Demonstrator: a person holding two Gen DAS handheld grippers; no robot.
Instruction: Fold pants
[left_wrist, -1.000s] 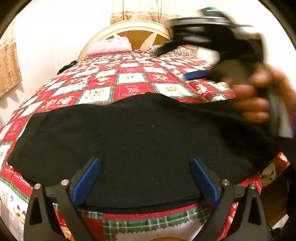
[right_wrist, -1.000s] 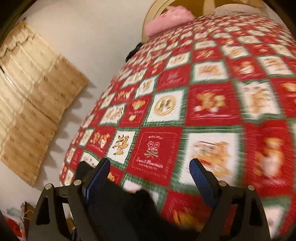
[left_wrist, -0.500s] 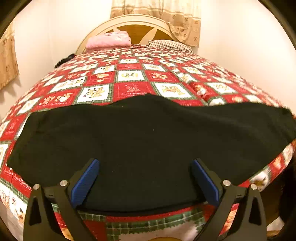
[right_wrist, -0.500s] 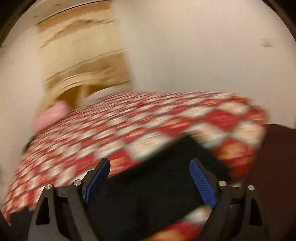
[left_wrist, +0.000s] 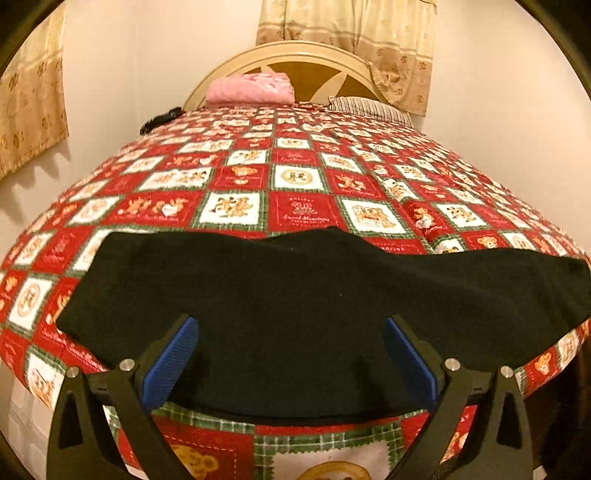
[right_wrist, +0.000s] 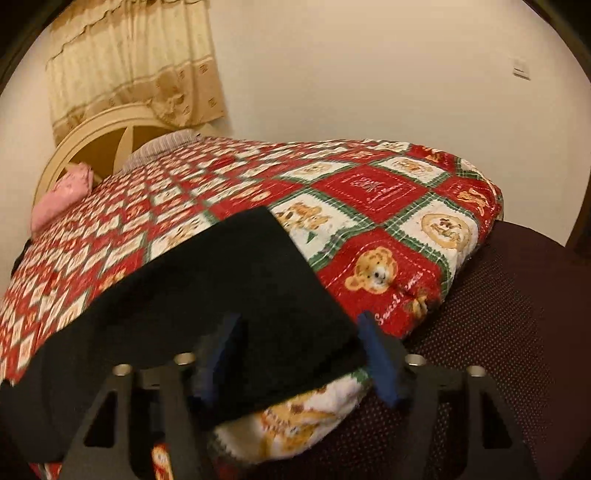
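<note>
Our black pants (left_wrist: 295, 306) lie spread across the foot of the quilted bed (left_wrist: 295, 177), ahead of both jaws and partly between them. We risk dragging the quilt up with the cloth, or catching one layer only. Our left gripper (left_wrist: 291, 354) stands wide open, empty. Our right gripper (right_wrist: 295, 354) is open too, straddling the pants' corner, not yet pinching.

Black pants (right_wrist: 207, 295) hide part of the blurred right tool (right_wrist: 299, 354).
</note>
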